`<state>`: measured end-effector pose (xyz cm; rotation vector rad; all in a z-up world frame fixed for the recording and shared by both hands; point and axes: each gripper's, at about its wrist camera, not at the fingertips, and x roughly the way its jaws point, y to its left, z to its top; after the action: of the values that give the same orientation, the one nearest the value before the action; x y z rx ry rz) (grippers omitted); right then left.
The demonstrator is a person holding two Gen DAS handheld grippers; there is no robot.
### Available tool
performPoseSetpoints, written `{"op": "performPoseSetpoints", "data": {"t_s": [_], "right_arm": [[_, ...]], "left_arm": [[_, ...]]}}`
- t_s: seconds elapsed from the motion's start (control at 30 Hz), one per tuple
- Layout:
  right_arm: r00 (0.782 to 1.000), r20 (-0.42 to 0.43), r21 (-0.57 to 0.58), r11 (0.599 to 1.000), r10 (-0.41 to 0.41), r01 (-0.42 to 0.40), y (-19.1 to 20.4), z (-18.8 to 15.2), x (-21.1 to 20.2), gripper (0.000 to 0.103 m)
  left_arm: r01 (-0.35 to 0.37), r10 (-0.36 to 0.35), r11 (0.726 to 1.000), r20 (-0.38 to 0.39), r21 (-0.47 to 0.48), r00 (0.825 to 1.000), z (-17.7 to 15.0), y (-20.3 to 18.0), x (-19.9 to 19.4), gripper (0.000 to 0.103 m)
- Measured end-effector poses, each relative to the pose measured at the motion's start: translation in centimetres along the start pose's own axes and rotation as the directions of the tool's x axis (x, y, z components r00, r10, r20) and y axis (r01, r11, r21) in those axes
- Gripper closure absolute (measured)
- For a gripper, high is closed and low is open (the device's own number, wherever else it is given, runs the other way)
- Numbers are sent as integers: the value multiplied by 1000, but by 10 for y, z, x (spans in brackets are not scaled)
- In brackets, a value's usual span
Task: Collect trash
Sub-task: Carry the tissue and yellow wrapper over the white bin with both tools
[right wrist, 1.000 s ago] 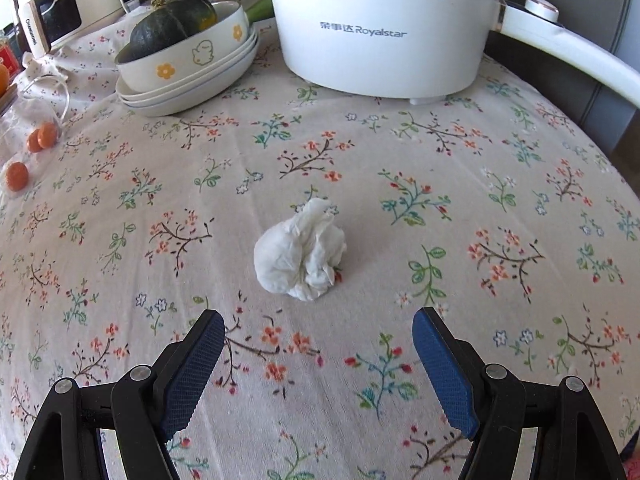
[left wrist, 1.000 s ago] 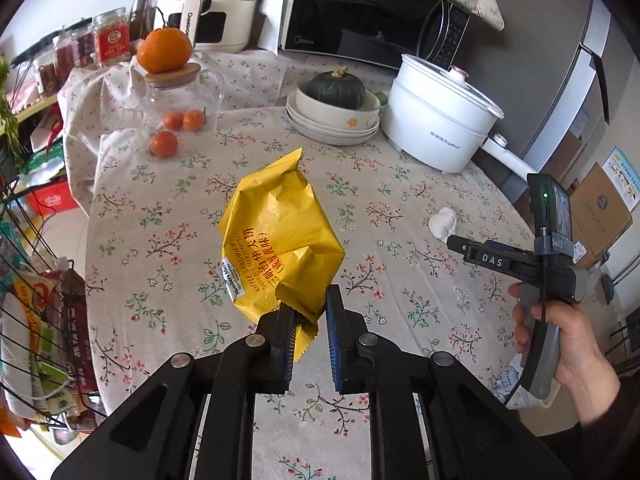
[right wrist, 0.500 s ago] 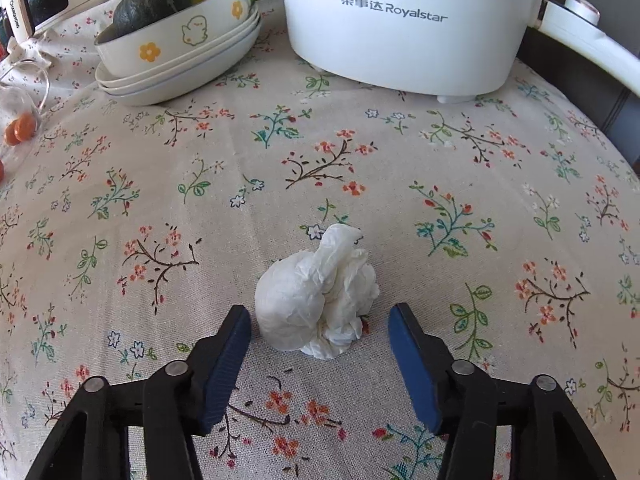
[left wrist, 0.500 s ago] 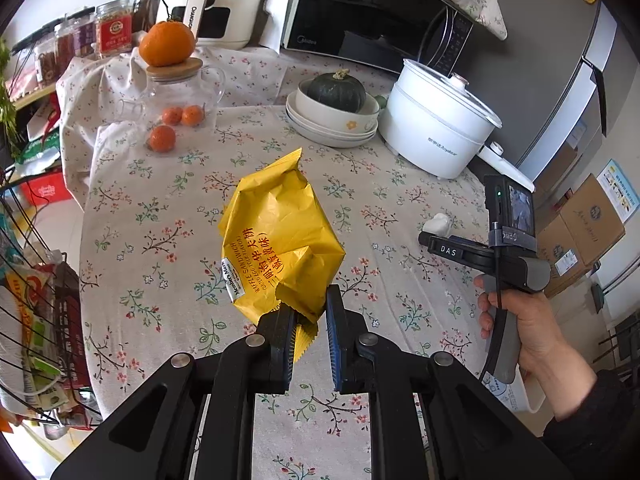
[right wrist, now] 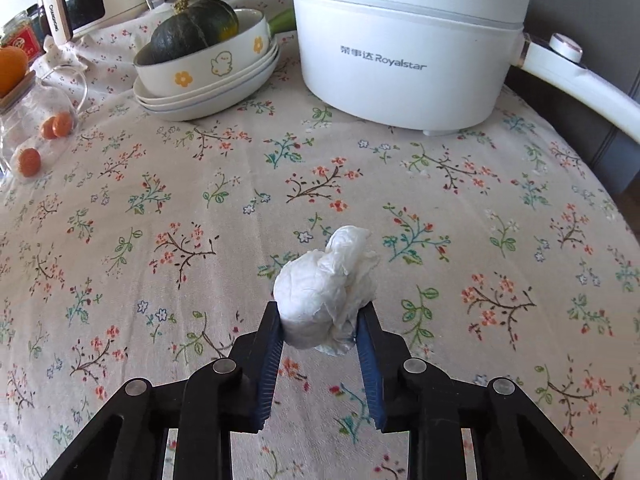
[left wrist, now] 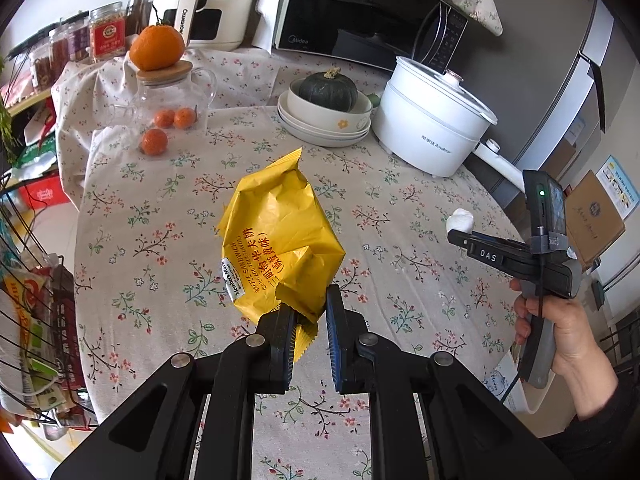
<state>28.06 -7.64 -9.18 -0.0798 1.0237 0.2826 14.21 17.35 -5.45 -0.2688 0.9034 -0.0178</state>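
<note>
Pinching the crumpled tissue (right wrist: 326, 300) just above the floral counter (right wrist: 160, 216), the right claw (right wrist: 320, 320) is needing steady pressure, while the left claw (left wrist: 310, 312) is gripping the yellow wrapper (left wrist: 280, 240) aloft.

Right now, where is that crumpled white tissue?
The crumpled white tissue sits between the fingers of the right gripper, above the floral tablecloth, in front of the white Royalstar pot.

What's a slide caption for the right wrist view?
Right claw shut on crumpled tissue over the floral tablecloth, white electric pot behind.
</note>
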Motion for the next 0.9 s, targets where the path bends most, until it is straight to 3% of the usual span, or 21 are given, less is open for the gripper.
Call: {"op": "performPoseSetpoints", "data": {"t_s": [0.53,0.9], "right_arm": [[998,19,21,998,56,-56,-54,-54,-101,71],[1000,-1,103,995,11,-11,-116,-97,-140,71]], "left_arm": [[112,-110,992,-38,64,993,-17,-65,0,89],[163,-153,975,-75,148,985,-29,-125,9,89]]}}
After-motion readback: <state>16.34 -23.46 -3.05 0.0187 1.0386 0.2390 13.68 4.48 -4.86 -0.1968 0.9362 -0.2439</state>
